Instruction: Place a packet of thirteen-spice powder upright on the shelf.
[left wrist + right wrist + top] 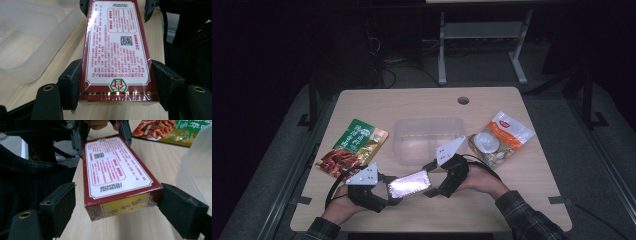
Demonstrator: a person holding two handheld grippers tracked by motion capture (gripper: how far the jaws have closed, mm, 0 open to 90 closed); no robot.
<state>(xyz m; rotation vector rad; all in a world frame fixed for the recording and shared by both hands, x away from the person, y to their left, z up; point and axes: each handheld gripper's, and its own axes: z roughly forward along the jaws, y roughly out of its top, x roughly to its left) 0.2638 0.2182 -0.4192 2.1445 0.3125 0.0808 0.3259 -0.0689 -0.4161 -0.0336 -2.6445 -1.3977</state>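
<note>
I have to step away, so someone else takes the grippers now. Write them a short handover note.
Left gripper: shut on one end of the red box, pads pressed to both long sides.
Right gripper: open around the other end; a gap shows at one pad, and whether the other pad touches is unclear.
Box: printed label up, in front of the clear tub, which holds nothing. Green pouch lies left of the tub, white-and-orange pouch right.
Done: box picked up by the left gripper.
Left: likely close the right gripper, then put the box in the tub; pouches untouched.
</note>
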